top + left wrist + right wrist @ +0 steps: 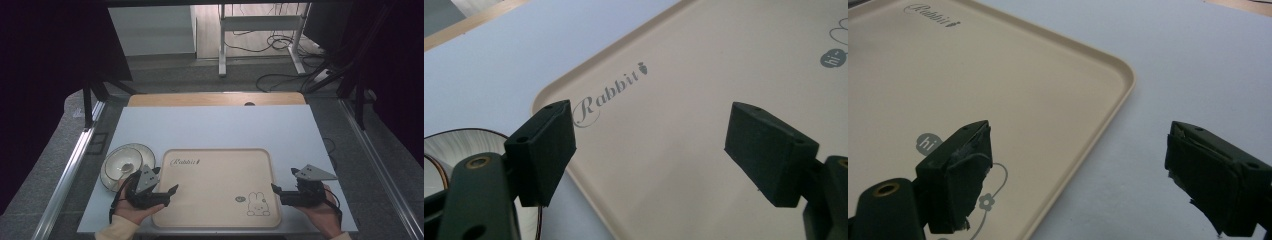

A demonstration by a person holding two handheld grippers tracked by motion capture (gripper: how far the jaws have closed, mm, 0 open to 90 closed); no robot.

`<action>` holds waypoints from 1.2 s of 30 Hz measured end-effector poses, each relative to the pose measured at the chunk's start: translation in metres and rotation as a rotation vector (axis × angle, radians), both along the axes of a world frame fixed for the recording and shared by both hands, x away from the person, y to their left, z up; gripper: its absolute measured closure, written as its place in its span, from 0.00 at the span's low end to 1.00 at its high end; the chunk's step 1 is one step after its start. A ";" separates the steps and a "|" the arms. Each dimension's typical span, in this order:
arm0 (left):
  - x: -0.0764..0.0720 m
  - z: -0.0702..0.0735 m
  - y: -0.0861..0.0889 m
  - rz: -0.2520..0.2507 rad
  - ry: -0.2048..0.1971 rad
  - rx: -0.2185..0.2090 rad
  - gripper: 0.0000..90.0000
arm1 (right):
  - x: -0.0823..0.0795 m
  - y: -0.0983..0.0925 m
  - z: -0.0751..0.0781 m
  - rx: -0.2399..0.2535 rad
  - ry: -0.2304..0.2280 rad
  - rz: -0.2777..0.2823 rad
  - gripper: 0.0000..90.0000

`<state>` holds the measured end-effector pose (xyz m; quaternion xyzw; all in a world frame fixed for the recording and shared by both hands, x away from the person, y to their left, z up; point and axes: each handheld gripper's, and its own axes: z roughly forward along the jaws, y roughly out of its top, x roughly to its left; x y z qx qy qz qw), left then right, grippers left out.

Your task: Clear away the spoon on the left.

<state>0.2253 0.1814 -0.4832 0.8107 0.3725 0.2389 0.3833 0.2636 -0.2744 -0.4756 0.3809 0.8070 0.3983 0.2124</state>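
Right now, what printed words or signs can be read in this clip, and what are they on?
"Rabbit", with a small carrot sign after it: on the tray, near one corner.
"hi": in a grey speech bubble on the tray, beside the rabbit drawing.
Nothing else readable.

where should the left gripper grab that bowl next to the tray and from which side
Probably by the bowl's rim, on its near right edge, closest to the left gripper. The bowl sits upright on a plate with its mouth open upward, so one jaw could drop inside the wall and one outside, coming from above. Both jaws stand open, nothing between them.
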 end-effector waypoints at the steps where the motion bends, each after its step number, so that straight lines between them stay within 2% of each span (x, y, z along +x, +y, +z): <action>1: 0.000 0.000 0.000 0.002 -0.001 0.000 0.22 | 0.001 0.000 0.000 0.002 0.000 -0.002 0.13; 9: -0.006 0.003 0.001 0.008 -0.017 0.001 0.22 | 0.000 0.002 -0.001 -0.010 0.015 0.006 0.15; 14: -0.008 0.004 0.003 0.003 -0.025 -0.011 0.22 | -0.001 0.004 0.002 -0.002 0.007 0.004 0.16; 19: -0.010 0.007 0.004 0.002 -0.036 0.001 0.23 | 0.000 0.006 0.000 -0.023 0.011 0.017 0.16; 27: -0.015 0.012 0.006 0.005 -0.048 -0.013 0.24 | -0.003 0.007 -0.001 -0.054 0.015 0.008 0.17; 32: -0.018 0.018 0.004 0.004 -0.054 -0.008 0.25 | -0.004 0.005 0.000 -0.046 0.008 0.005 0.18; 36: -0.022 0.027 0.007 0.010 -0.075 -0.006 0.25 | -0.001 0.005 -0.001 -0.049 0.009 0.005 0.18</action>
